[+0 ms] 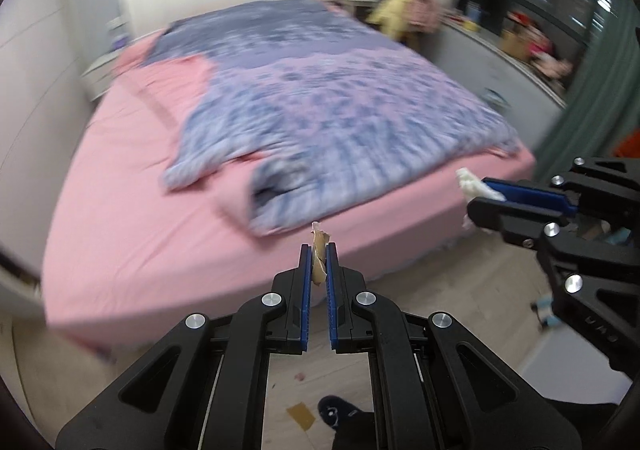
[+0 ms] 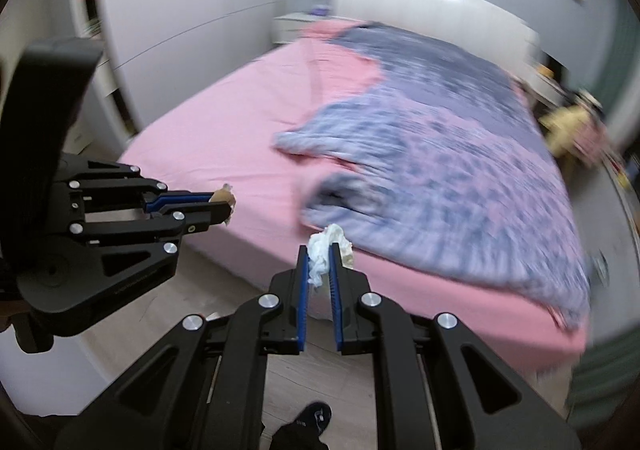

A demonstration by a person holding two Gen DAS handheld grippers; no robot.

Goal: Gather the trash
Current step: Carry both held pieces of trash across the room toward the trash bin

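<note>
My left gripper (image 1: 319,250) is shut on a brown scrap of paper (image 1: 319,254), which sticks up past its blue pads. In the right wrist view the same left gripper (image 2: 224,203) shows at the left with the brown scrap (image 2: 226,195) at its tips. My right gripper (image 2: 319,252) is shut on a crumpled white tissue (image 2: 322,252). In the left wrist view that right gripper (image 1: 478,195) comes in from the right edge with the white tissue (image 1: 472,183) pinched in it. Both grippers hang over the wooden floor just short of the bed's foot.
A bed with a pink sheet (image 1: 132,217) and a rumpled blue-purple quilt (image 1: 320,97) fills the view ahead. A tan paper piece (image 1: 301,414) lies on the floor (image 1: 440,282) by a person's dark slipper (image 1: 336,412). Cluttered shelves and a green curtain (image 1: 572,129) stand at the right.
</note>
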